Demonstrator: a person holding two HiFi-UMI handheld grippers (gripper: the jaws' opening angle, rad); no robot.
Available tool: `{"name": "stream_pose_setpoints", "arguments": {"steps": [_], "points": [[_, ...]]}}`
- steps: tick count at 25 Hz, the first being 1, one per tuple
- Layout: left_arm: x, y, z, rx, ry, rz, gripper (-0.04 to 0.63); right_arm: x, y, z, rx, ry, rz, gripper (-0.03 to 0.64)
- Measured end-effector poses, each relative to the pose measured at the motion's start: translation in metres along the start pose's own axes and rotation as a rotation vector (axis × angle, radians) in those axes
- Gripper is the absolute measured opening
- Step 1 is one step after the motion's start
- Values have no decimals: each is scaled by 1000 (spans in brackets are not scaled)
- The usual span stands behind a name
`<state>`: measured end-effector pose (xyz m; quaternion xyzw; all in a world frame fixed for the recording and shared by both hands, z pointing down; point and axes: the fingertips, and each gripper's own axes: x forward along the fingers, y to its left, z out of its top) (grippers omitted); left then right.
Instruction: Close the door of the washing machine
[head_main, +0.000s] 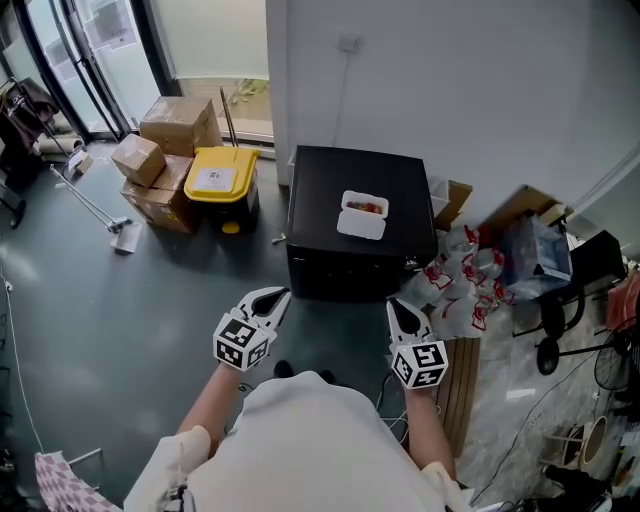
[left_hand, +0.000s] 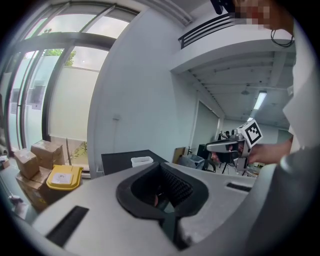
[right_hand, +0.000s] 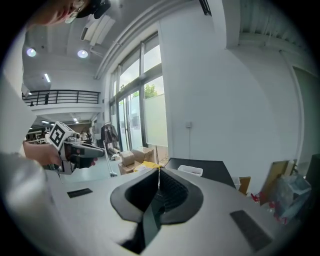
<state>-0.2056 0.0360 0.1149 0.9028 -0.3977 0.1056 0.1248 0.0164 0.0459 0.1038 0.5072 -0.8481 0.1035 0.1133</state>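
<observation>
The washing machine (head_main: 330, 190) is a black box-shaped cabinet against the white wall, seen from above; its door does not show from here. A white lidded container (head_main: 362, 215) lies on its top. My left gripper (head_main: 278, 294) hovers just before the machine's front left corner, jaws shut and empty. My right gripper (head_main: 397, 303) hangs level with it near the front right corner, also shut on nothing. In the left gripper view the closed jaw tips (left_hand: 161, 164) point over the black top (left_hand: 120, 159). In the right gripper view the shut tips (right_hand: 159, 170) point toward the machine (right_hand: 215, 169).
A yellow bin (head_main: 222, 180) and cardboard boxes (head_main: 165, 140) stand left of the machine. Red-and-white bags (head_main: 465, 285) and a carton pile up at its right. A mop (head_main: 95, 210) lies on the floor at the left. A wooden slat panel (head_main: 462, 385) is near my right hand.
</observation>
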Motion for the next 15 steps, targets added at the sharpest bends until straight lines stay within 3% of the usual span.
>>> {"name": "stream_pose_setpoints", "arguments": {"steps": [15], "points": [[12, 0, -2, -24, 8, -28, 8, 11, -7, 3, 19, -22, -6, 32]]}}
